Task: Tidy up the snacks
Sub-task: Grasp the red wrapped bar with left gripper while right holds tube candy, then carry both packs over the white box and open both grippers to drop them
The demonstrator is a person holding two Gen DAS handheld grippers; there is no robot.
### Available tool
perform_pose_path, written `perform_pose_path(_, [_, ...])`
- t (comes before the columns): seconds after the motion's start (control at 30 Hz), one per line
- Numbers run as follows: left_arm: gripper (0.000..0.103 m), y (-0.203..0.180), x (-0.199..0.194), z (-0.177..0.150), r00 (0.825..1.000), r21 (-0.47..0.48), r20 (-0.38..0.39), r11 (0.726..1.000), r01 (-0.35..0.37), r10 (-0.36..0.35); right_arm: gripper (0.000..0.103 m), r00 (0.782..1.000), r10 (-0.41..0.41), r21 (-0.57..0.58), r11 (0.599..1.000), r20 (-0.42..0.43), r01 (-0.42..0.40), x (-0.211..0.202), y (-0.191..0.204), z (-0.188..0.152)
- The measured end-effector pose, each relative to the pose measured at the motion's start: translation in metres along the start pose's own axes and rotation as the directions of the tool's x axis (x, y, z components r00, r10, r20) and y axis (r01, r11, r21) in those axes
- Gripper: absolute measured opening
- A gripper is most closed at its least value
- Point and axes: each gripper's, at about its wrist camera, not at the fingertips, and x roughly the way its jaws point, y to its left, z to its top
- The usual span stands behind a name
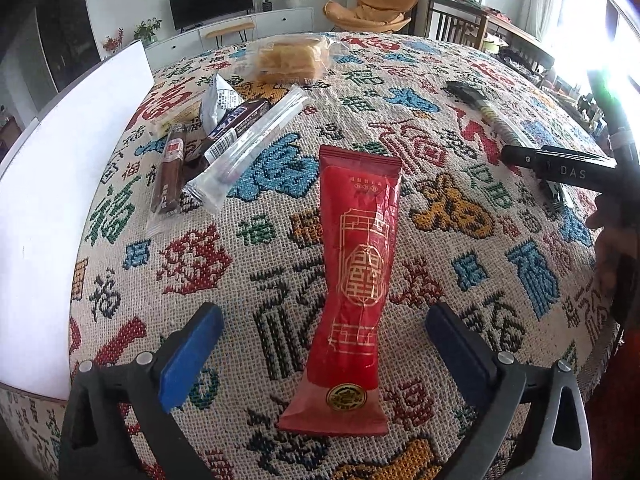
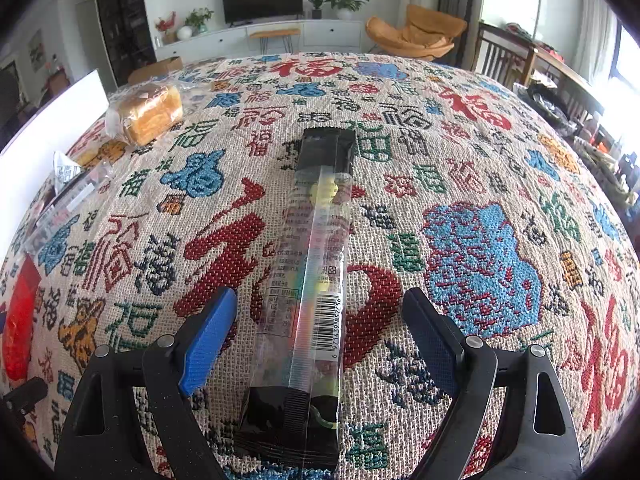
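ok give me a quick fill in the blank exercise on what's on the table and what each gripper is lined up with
1. The left gripper has its fingers spread, with a long ____ packet lying flat between them.
2. The right gripper is open around a clear packet whose two ends are ____.
3. The wrapped bread lies near the ____ edge of the patterned tablecloth.
4. The brown stick snack lies beside a white ____ along the table's side.

Missing words: red; black; far; board
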Motion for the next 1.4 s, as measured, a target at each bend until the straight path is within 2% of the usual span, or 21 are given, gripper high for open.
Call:
perform_pose_path(0.43, [0.1,-0.004,0.0,0.003,0.999,0.005,-0.035,1.0,0.0,0.0,0.087,1.0,0.0,0.0,1.0,0.0,0.0,0.0,0.0,0.0])
perform_pose_path(0.47, [0.095,-0.005,-0.001,0.003,0.999,0.01,-0.032,1.0,0.006,-0.006,0.087,1.0,0.0,0.0,1.0,0.0,0.0,0.001,0.0,0.0])
perform_pose_path(0.53, [0.073,-0.009,-0.006,0.003,1.0,0.033,-0.011,0.999,0.017,-0.016,0.087,1.0,0.0,0.0,1.0,-0.001,0.0,0.0,0.0,0.0])
perform_pose_path(0.6, [0.018,-0.01,-0.011,0.006,0.999,0.038,-0.003,0.999,0.032,-0.032,0.087,1.0,0.0,0.0,1.0,-0.001,0.0,0.0,0.0,0.0])
perform_pose_path(0.8, [0.013,0.008,-0.014,0.004,0.991,-0.072,0.004,0.988,0.136,-0.136,0.087,1.0,0.0,-0.001,1.0,-0.001,0.0,0.0,0.0,0.0])
perform_pose_path(0.93, [0.013,0.017,-0.02,-0.002,0.986,-0.118,0.012,0.979,0.167,-0.167,0.089,1.0,0.011,-0.001,1.0,-0.008,-0.011,0.001,-0.001,0.001])
perform_pose_path(1.0, [0.013,0.02,-0.025,-0.005,0.984,-0.132,0.023,0.975,0.178,-0.176,0.089,0.998,0.023,-0.018,1.0,-0.064,-0.025,0.003,-0.001,0.007])
perform_pose_path(1.1, [0.013,0.025,-0.034,-0.007,0.98,-0.15,0.046,0.969,0.199,-0.194,0.088,0.97,0.082,-0.005,0.996,-0.227,-0.085,0.011,-0.004,0.03])
perform_pose_path(1.17, [0.013,0.027,-0.042,-0.006,0.977,-0.155,0.064,0.965,0.209,-0.202,0.087,0.951,0.157,0.059,0.987,-0.267,-0.147,0.012,-0.009,0.049])
perform_pose_path(1.3, [0.012,0.032,-0.057,-0.006,0.972,-0.163,0.098,0.96,0.226,-0.213,0.087,0.931,0.221,0.208,0.964,-0.289,-0.164,0.014,-0.027,0.083])
perform_pose_path(1.4, [0.012,0.034,-0.067,-0.006,0.967,-0.171,0.123,0.955,0.241,-0.222,0.086,0.903,0.324,0.41,0.892,-0.283,-0.191,0.018,-0.052,0.106])
